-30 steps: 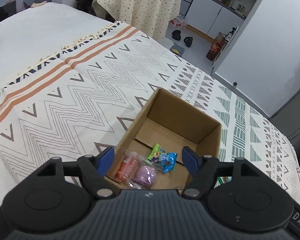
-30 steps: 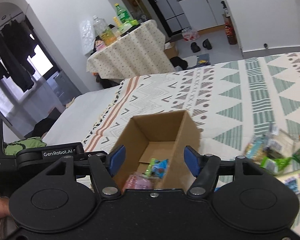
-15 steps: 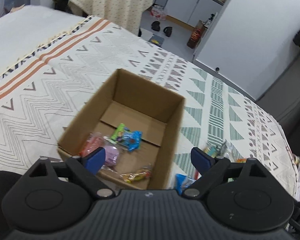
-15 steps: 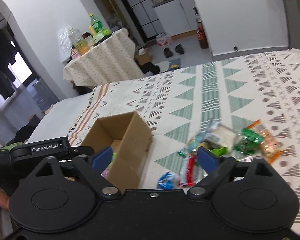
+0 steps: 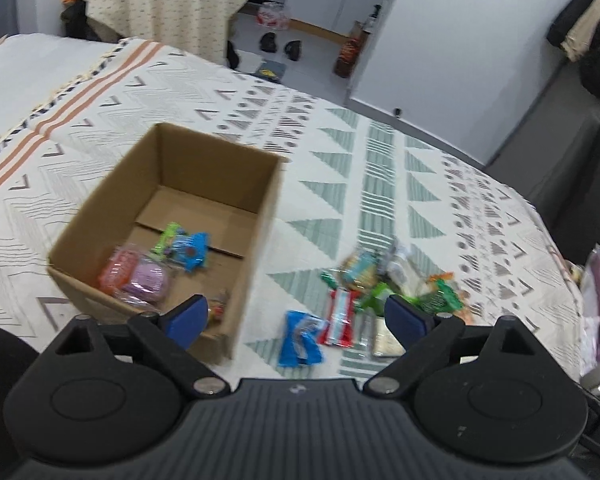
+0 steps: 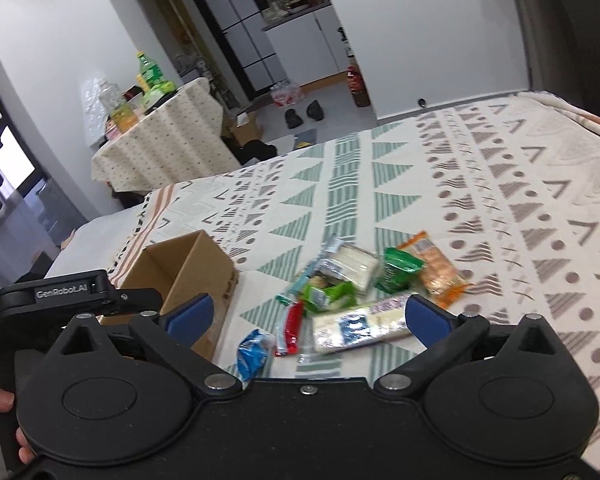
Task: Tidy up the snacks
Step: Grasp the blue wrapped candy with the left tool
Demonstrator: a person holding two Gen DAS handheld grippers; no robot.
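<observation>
Left claw [image 5: 296, 318] and right claw [image 6: 306, 314], both spread wide and gripping nothing, are hovering above a bed covered by a patterned blanket [image 6: 500, 200] with green triangles and grey zigzags. The only legible writing is "GenRobot.AI", printed in white on the side of the left device [image 6: 62, 292] as it is showing in the right wrist view; lettering on the wrappers is too blurred to read.

An open cardboard box [image 5: 80, 240] is sitting on the blanket at the left. Inside it are lying a pink packet [image 5: 118, 270], a purple packet [image 5: 148, 280] touching it, a blue-and-green packet [image 5: 186, 248] farther in, and 1 small mixed-colour wrapper [image 5: 220, 306] against the near right wall. The far half of the box floor is bare.

To the right of the box, loose snacks are lying in a cluster on the blanket: a blue packet [image 6: 254, 350] nearest the box, a red stick packet [image 6: 292, 326] just beside it, a long white-and-blue packet [image 6: 360, 326], green packets [image 6: 398, 270], a clear-wrapped pale pastry [image 6: 354, 266] and an orange packet [image 6: 434, 270] at the far right.

Open blanket is stretching beyond the cluster, far and right. A cloth-draped worktop [image 6: 156, 144] carrying bottles is standing past the bed's far edge.
</observation>
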